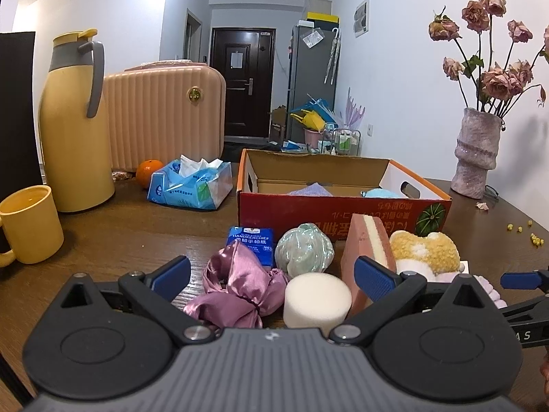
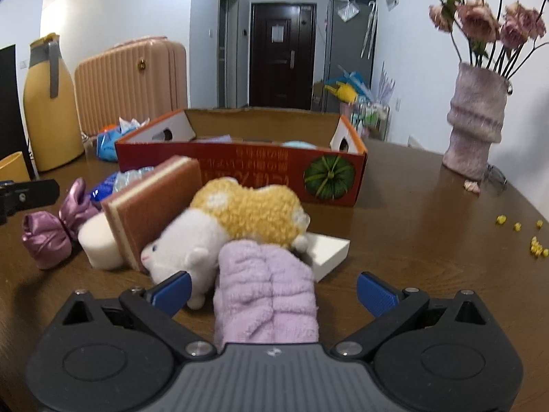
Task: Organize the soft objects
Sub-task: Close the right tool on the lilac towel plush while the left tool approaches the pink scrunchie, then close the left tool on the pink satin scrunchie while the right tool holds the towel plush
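box contents mostly hidden, edges cropped

the cardboard box (image 1: 343, 206) front wall hides all but the tops of a purple cloth (image 1: 310, 190) and a blue item (image 1: 382, 193); the yellow mug (image 1: 29, 223) is cut off at 9 o'clock; the box print is too blurred to read.

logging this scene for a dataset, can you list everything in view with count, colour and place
cardboard box: 1, red-orange, table centre
scrunchie: 1, purple satin, front left
foam cylinder: 1, white, front
sponge block: 1, pink, against box
plush toy: 1, yellow-white, front right
fluffy cloth: 1, lilac, between right fingers
tissue pack: 1, blue, left of box
thermos: 1, yellow, far left
mug: 1, yellow, left edge
vase: 1, pink, right
left gripper: open
right gripper: open
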### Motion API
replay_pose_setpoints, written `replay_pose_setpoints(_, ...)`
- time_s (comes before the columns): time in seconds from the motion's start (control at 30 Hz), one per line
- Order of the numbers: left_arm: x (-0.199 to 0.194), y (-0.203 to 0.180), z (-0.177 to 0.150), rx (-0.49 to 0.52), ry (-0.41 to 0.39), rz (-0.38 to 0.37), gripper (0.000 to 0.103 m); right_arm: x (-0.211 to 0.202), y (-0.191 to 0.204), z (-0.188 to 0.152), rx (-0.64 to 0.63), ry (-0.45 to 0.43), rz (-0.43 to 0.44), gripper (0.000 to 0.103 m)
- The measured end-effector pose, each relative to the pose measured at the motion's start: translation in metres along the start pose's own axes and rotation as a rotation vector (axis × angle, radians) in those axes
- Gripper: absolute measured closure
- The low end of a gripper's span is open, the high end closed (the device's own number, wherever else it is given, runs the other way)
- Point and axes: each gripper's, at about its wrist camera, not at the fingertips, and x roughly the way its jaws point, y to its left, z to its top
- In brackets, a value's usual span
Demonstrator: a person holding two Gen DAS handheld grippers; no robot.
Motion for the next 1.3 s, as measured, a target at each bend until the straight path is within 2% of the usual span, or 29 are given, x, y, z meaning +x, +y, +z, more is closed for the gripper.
replay_pose_setpoints(0.07,0.001,0.0,0.0,0.001,0.007,0.0,0.0,0.004,-0.001,-0.001,0.008,0.022,0.011,0.003)
replay_pose_setpoints(0.23,0.004,-0.001,-0.001,0.002,0.023,-0.001,0.0,0.011,-0.004,-0.001,0.023,0.071,0.028,0.018)
replay_pose_setpoints(0.37,0.006,-0.001,-0.002,0.004,0.035,-0.002,0.0,0.015,-0.004,-0.002,0.025,0.101,0.046,0.036)
replay_pose_setpoints(0.43,0.007,-0.002,-0.003,0.006,0.04,-0.003,0.0,0.016,-0.003,-0.003,0.021,0.11,0.061,0.054)
replay_pose_setpoints(0.63,0.013,-0.001,-0.004,0.006,0.062,0.004,0.0,0.01,-0.007,-0.001,0.038,0.081,0.071,0.067)
replay_pose_setpoints(1.3,0.027,0.014,-0.004,-0.02,0.122,0.049,0.0,-0.019,-0.03,0.008,0.124,-0.107,0.032,0.071)
